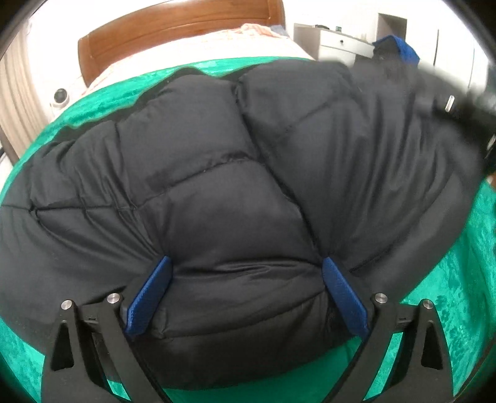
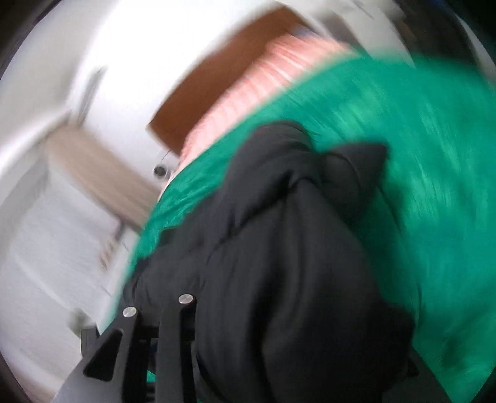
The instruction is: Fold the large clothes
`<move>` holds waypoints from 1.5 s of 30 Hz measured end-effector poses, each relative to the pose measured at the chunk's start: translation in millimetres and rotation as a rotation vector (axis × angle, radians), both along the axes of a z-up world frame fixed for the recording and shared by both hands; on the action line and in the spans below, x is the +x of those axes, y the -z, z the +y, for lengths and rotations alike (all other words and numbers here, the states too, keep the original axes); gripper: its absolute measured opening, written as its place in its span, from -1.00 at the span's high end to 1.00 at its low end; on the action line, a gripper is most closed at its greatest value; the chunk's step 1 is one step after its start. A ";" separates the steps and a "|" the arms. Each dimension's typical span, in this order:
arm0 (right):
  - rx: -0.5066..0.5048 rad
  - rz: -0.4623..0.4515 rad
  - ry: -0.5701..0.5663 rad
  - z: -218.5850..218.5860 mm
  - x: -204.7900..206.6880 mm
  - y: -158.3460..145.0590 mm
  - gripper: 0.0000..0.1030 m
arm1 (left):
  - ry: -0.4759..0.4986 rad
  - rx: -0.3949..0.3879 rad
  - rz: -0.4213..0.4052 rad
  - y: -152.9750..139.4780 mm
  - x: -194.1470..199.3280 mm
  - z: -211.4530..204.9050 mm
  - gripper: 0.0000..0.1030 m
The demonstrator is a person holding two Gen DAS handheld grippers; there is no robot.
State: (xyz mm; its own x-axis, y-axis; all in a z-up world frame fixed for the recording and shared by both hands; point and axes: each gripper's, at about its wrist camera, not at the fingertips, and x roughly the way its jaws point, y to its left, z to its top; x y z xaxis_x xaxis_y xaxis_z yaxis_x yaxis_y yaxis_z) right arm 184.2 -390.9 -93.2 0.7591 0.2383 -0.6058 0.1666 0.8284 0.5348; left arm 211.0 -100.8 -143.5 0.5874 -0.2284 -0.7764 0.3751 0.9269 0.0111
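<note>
A large black puffer jacket lies spread on a green bedcover. My left gripper is open, its blue pads pressed wide apart against the jacket's near edge, with padded cloth bulging between them. In the blurred right wrist view, a fold of the same jacket is bunched over my right gripper and hides its fingertips. The right gripper also shows as a dark blur at the right edge of the left wrist view, lifting the jacket's right side.
A wooden headboard and pink bedding lie beyond the bedcover. A white cabinet with blue cloth stands at the back right. A small round camera sits at the left of the bed.
</note>
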 end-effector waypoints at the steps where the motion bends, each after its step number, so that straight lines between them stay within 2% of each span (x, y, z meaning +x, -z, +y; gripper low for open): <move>1: -0.099 -0.033 -0.048 25.2 3.9 -23.7 0.32 | -0.001 -0.010 0.002 -0.9 1.6 2.2 -0.89; 3: -0.251 -0.099 -0.144 77.1 11.1 -62.0 0.32 | 0.005 -0.039 0.037 -6.0 4.7 13.7 -0.88; 5: -0.364 -0.146 -0.225 122.7 18.1 -85.3 0.32 | 0.014 -0.079 0.116 -18.6 4.2 31.2 -0.72; 6: -0.448 -0.173 -0.285 157.7 24.2 -96.7 0.32 | 0.014 -0.131 0.154 -30.0 2.6 52.0 -0.72; 8: -0.555 -0.191 -0.355 203.1 33.1 -101.5 0.32 | -0.016 -0.241 0.166 -53.2 -5.4 102.7 -0.79; 10: -0.683 -0.204 -0.439 260.7 43.3 -92.2 0.32 | -0.100 -0.325 0.141 -75.0 -13.6 172.1 -0.85; 12: -0.809 -0.203 -0.530 314.9 48.3 -68.9 0.30 | -0.219 -0.374 0.112 -88.0 -16.3 243.8 -0.85; 14: -0.942 -0.177 -0.659 374.8 52.6 -25.6 0.28 | -0.324 -0.396 0.091 -95.5 -13.8 305.2 -0.84; 17: -1.059 -0.174 -0.770 422.8 43.0 20.1 0.24 | -0.373 -0.438 0.078 -106.3 -10.2 346.8 -0.84; 19: -1.134 -0.213 -0.783 439.4 29.2 33.5 0.23 | -0.314 -0.487 0.077 -120.0 0.9 350.1 -0.84; 21: -1.169 -0.237 -0.780 447.0 17.4 38.9 0.21 | -0.246 -0.496 0.076 -131.4 16.9 332.3 -0.85; 24: -1.194 -0.252 -0.777 443.9 10.9 41.1 0.19 | -0.153 -0.452 0.101 -140.3 55.7 284.6 -0.91; 25: -1.195 -0.255 -0.778 452.1 8.7 42.9 0.19 | -0.142 -0.424 0.122 -139.3 71.3 269.9 -0.94; 27: -1.182 -0.267 -0.785 438.5 4.8 40.6 0.19 | -0.153 -0.342 0.170 -127.1 101.3 249.5 -0.93; 28: -1.173 -0.271 -0.789 437.8 5.0 38.4 0.16 | -0.177 -0.316 0.183 -121.3 115.3 243.2 -0.74; 29: -1.152 -0.271 -0.793 435.2 1.2 33.3 0.10 | -0.179 -0.351 0.208 -117.0 121.4 241.7 -0.19; 30: -1.109 -0.263 -0.798 432.6 -2.0 25.6 -0.04 | -0.165 -0.431 0.260 -110.9 122.4 249.1 0.12; 31: -1.033 -0.243 -0.811 428.3 -3.5 16.4 -0.16 | -0.172 -0.495 0.297 -109.2 122.9 257.5 0.28; 32: -0.922 -0.226 -0.823 419.0 -5.8 2.8 -0.20 | -0.189 -0.523 0.290 -112.3 121.3 267.6 0.37; 33: -0.718 -0.213 -0.818 399.3 -6.3 -20.5 -0.25 | -0.185 -0.522 0.279 -114.8 119.5 272.2 0.38; 34: -0.595 -0.206 -0.795 385.4 -3.5 -34.7 -0.36 | -0.183 -0.507 0.268 -117.1 117.1 276.7 0.40; 36: -0.407 -0.226 -0.690 354.7 11.1 -65.3 -0.43 | -0.188 -0.461 0.264 -115.2 113.5 284.5 0.40; 37: -0.382 -0.233 -0.641 347.6 21.3 -74.4 -0.43 | -0.191 -0.449 0.266 -112.5 112.3 287.5 0.39; 39: -0.390 -0.232 -0.591 347.2 49.4 -82.1 -0.43 | -0.207 -0.443 0.271 -112.3 111.0 287.8 0.39; 41: -0.436 -0.201 -0.635 366.3 73.7 -69.4 -0.43 | -0.217 -0.424 0.266 -102.9 112.9 289.4 0.38; 44: -0.550 -0.050 -0.809 411.3 94.2 1.0 -0.45 | -0.255 -0.335 0.272 -84.4 121.1 287.0 0.36; 45: -0.612 -0.086 -0.813 421.2 90.2 19.7 -0.45 | -0.270 -0.308 0.280 -77.0 123.5 286.2 0.35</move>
State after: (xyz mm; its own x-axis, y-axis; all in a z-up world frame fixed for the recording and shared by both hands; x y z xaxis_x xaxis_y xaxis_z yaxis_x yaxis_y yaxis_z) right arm 274.4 30.2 -112.9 0.5522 0.3685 -0.7478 -0.5866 0.8091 -0.0345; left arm 334.5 185.4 -66.5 0.4355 -0.3406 -0.8332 0.0701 0.9357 -0.3459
